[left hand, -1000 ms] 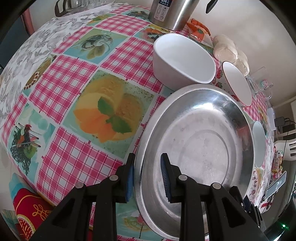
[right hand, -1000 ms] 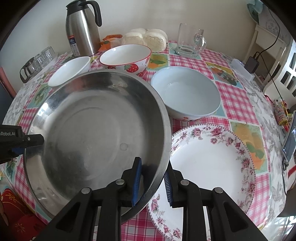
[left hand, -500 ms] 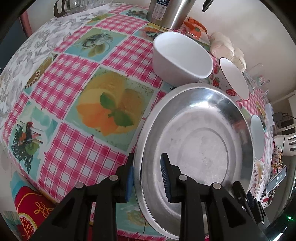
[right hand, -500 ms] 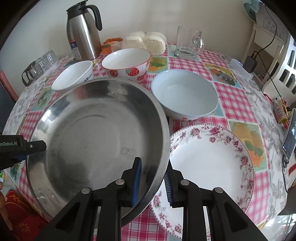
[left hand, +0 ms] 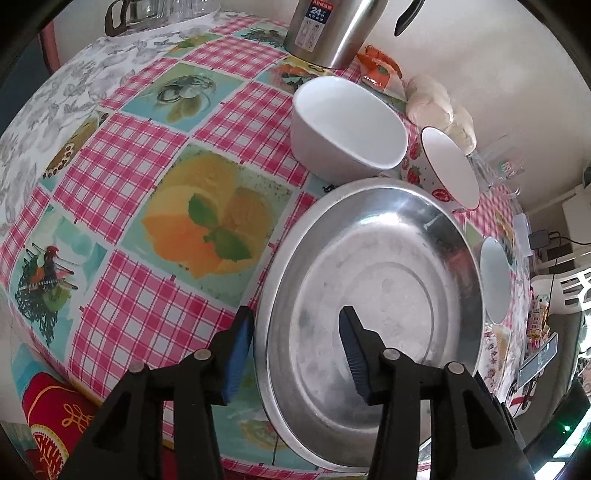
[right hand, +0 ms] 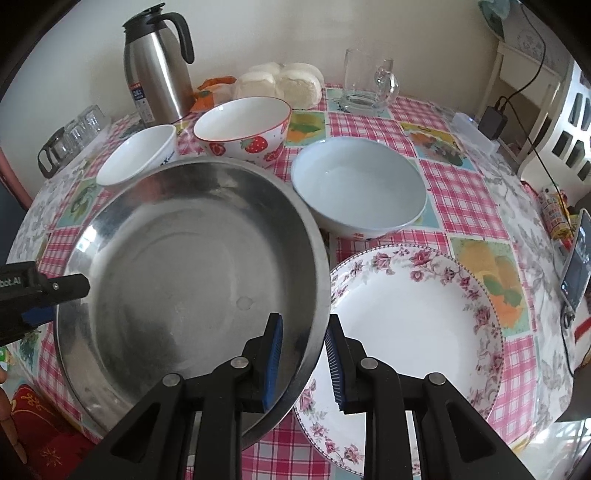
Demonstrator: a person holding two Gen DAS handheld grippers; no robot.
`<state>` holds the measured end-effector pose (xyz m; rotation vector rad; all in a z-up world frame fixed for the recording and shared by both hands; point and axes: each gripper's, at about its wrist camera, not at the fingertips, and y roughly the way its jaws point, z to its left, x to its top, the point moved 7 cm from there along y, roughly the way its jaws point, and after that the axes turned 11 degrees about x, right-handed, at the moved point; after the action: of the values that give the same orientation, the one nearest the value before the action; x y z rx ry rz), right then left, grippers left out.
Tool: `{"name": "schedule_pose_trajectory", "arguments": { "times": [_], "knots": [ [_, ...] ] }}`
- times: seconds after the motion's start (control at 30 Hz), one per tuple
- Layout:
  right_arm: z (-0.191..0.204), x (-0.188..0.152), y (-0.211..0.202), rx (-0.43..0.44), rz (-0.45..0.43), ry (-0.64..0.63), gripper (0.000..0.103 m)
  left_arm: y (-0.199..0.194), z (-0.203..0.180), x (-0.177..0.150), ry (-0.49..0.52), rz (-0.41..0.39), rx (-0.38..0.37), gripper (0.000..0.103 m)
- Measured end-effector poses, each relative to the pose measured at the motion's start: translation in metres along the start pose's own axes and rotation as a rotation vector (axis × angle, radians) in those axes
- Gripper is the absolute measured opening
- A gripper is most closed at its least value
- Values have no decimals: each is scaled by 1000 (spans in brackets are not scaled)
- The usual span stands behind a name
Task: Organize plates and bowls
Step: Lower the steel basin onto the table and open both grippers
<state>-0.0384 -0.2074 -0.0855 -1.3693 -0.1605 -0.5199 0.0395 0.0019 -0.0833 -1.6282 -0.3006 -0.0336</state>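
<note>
Jaws spread on the left hand-held gripper (left hand: 295,350) and right hand-held gripper (right hand: 303,356), each straddling the big round steel basin's (right hand: 192,266) rim.

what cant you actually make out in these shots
- Floral plate, right wrist view: its left edge lies under the steel basin.
- Thermos, left wrist view: top cut by the frame edge.
- Phone, right wrist view: screen too small and blurred to read.
</note>
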Motion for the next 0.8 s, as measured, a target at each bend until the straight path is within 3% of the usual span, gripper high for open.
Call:
{"name": "schedule_pose_trajectory", "arguments": {
  "times": [0.37,0.4,0.43,0.5,0.63,0.73,0.8],
  "knots": [
    [-5,13,-20,-11,-108,32,28,-17,0,4,20,-67,18,62],
    [-7,14,-21,-16,-118,37,35,-17,-3,4,37,-75,20,63],
    [-9,16,-23,-24,-130,46,54,-18,-7,4,58,-82,22,68],
    [-13,19,-25,-26,-150,60,69,-19,-14,3,97,-98,32,79],
    [-16,20,-25,-11,-154,75,75,-25,-25,5,162,-164,73,83],
    [-16,20,-22,-5,-146,72,77,-29,-26,6,175,-189,77,94],
    [-15,19,-22,-5,-149,66,83,-30,-26,8,175,-202,81,94]
  ]
}}
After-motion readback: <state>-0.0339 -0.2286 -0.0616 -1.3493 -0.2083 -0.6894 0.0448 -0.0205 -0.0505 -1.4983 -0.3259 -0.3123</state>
